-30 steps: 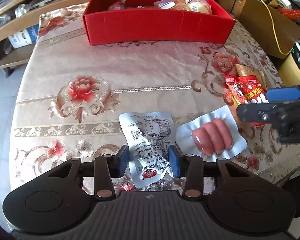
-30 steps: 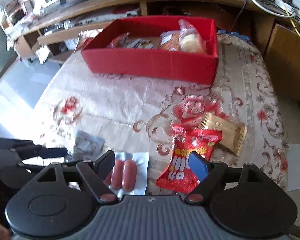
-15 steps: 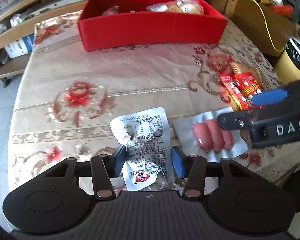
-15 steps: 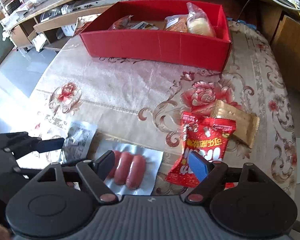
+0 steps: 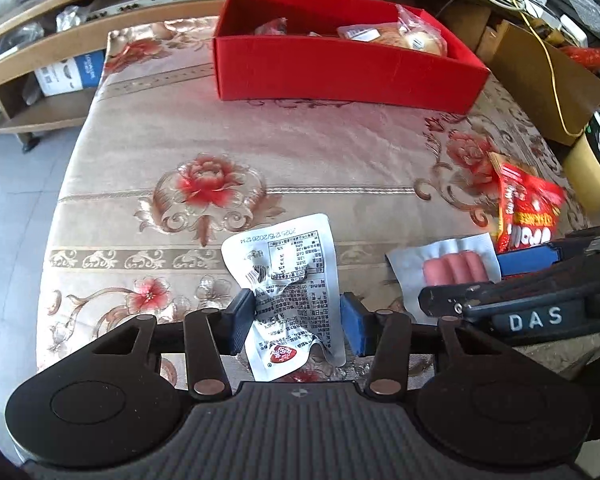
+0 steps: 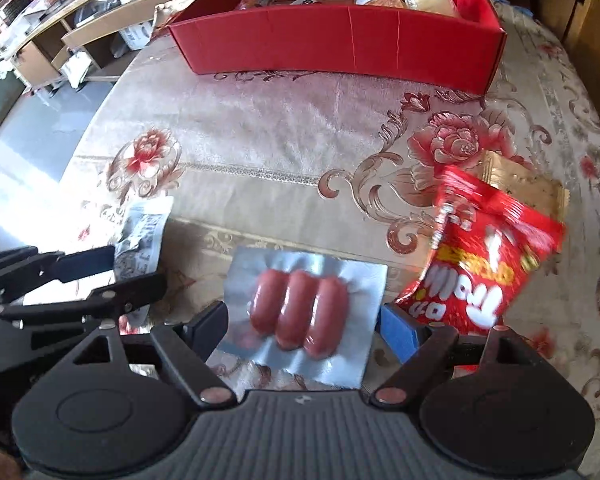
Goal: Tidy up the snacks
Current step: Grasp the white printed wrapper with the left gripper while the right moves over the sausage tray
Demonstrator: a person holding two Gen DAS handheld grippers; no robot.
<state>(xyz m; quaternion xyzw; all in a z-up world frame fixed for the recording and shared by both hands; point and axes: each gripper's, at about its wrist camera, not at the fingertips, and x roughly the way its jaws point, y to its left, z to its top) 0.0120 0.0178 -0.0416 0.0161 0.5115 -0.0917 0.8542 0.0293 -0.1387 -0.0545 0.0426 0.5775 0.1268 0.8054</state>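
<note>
A crumpled silver snack pouch [image 5: 290, 280] lies on the floral tablecloth between the fingers of my open left gripper [image 5: 296, 322]. A silver pack with three sausages [image 6: 300, 312] lies between the fingers of my open right gripper [image 6: 304, 328]; it also shows in the left wrist view [image 5: 452, 266]. A red snack bag [image 6: 488, 252] lies just right of it, over a gold packet [image 6: 528, 184]. The red box [image 6: 340, 40] at the far edge holds several snacks. The right gripper [image 5: 512, 276] shows at the right of the left wrist view.
The tablecloth [image 5: 300, 152] between the packs and the red box is bare. Wooden shelves [image 5: 40, 60] stand beyond the far left edge. A cardboard box [image 5: 540, 80] and a yellow tub [image 5: 592, 168] stand off the right edge.
The right gripper has moved left from the red bag to straddle the sausage pack. The left gripper stays around the silver pouch, with its fingers a little wider.
</note>
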